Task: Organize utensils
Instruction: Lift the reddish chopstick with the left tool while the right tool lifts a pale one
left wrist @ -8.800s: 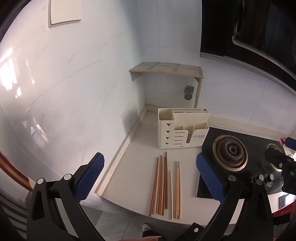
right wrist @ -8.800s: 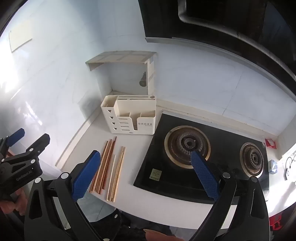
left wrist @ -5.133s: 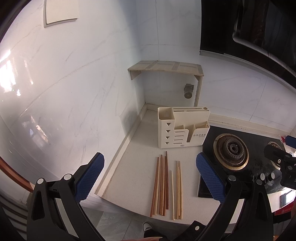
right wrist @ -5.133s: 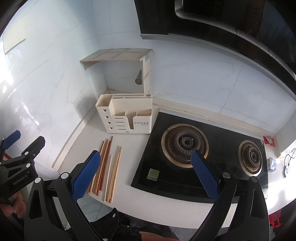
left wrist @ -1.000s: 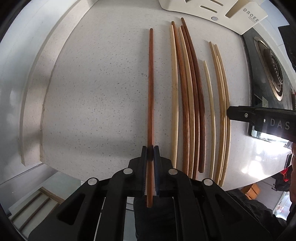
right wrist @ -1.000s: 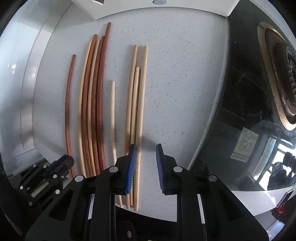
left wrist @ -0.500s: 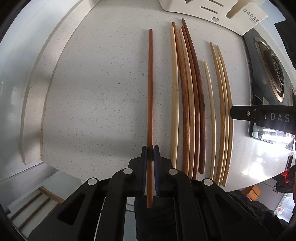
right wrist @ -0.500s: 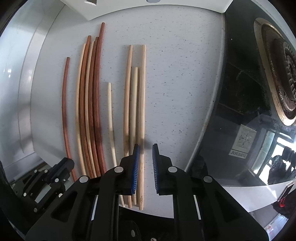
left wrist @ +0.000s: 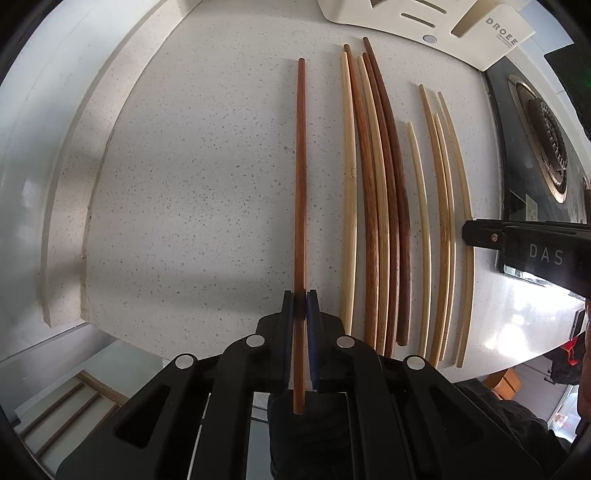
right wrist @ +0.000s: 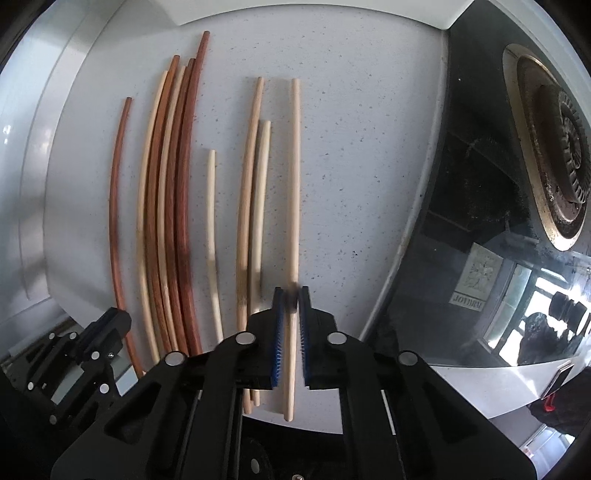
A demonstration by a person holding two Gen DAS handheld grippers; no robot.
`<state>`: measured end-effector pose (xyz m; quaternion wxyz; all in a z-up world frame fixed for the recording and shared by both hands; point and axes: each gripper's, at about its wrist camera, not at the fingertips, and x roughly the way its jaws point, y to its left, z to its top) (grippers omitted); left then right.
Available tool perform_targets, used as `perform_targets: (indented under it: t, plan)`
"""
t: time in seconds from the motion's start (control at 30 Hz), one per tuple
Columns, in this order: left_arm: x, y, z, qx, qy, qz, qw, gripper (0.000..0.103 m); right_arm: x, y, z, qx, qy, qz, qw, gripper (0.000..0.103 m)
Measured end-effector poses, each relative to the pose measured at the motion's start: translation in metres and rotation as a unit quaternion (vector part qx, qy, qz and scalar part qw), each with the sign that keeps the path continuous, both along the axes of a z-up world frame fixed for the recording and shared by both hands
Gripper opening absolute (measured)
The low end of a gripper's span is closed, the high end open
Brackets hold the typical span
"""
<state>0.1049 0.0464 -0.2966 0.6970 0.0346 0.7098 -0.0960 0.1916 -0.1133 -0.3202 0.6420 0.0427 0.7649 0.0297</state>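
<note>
Both grippers are locked onto chopsticks right now, one each. The left gripper (left wrist: pixel 300 295) is clamped on a red-brown stick (left wrist: pixel 301 177) that sits apart from the main bunch, out on the bare counter (left wrist: pixel 192 177). The right gripper (right wrist: pixel 290 293) has just been closing, and its pads are now pinched on the pale stick (right wrist: pixel 294 177) at the right end of the row, the one nearest the stove (right wrist: pixel 480 206).

The thing that matters for the next move: each stick runs dead straight ahead between the jaws, long axis pointing away from the camera toward the holder (left wrist: pixel 436 18) at the far end of the counter. The grip on both is near the close end, with only a short tail poking back past the pads and most of the length sticking out in front. So they're long levers held near one end, and my guess is they'll want to droop or swing once lifted.

The rest of the sticks (left wrist: pixel 376 192) lie flat between the two held ones, all parallel. The darker cluster is just beside the left gripper's stick, and the pale ones (right wrist: pixel 253 192) are just beside the right gripper's.

The holder sits up-left from the right gripper and up-right from the left one. The left hand looks a bit more lined up with it, but honestly it's close.
</note>
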Motion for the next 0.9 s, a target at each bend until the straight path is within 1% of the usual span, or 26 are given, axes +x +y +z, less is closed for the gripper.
perform_targets:
  t: [0.2,0.3,0.4,0.47,0.6,0.7,0.77,0.8,0.9]
  plan:
    - [-0.002,-0.014,0.000,0.027,-0.004,-0.016,0.9995,0.007,0.000,0.006,0.001,0.007,-0.003,-0.002,1.000,0.007]
    - [0.001,-0.018,-0.001,0.029,0.004,-0.017,0.9994,0.008,0.003,0.001,0.000,0.019,0.002,-0.008,1.000,0.007]
    - [0.002,-0.025,-0.002,0.037,0.009,-0.027,0.9989,0.008,0.004,-0.011,-0.003,0.032,0.005,-0.011,0.999,0.007]
    - [0.002,-0.029,-0.003,0.043,0.012,-0.033,0.9985,0.008,0.005,-0.012,-0.002,0.036,0.004,-0.011,0.999,0.007]
    - [0.004,-0.035,-0.004,0.047,0.017,-0.039,0.9980,0.006,0.004,-0.010,0.000,0.040,-0.001,-0.004,0.999,0.007]
    - [0.006,-0.036,-0.004,0.037,0.017,-0.035,0.9985,0.006,-0.004,-0.026,-0.008,0.050,-0.002,-0.007,0.999,0.007]
    - [0.005,-0.037,-0.004,0.037,0.017,-0.037,0.9985,0.006,-0.007,-0.029,-0.007,0.055,-0.005,-0.007,0.998,0.007]
    - [0.005,-0.039,-0.004,0.035,0.016,-0.038,0.9985,0.006,-0.013,-0.032,-0.009,0.055,-0.007,-0.006,0.998,0.007]
    - [0.003,-0.039,-0.004,0.038,0.010,-0.043,0.9983,0.006,-0.016,-0.036,-0.004,0.051,-0.016,0.000,0.999,0.007]
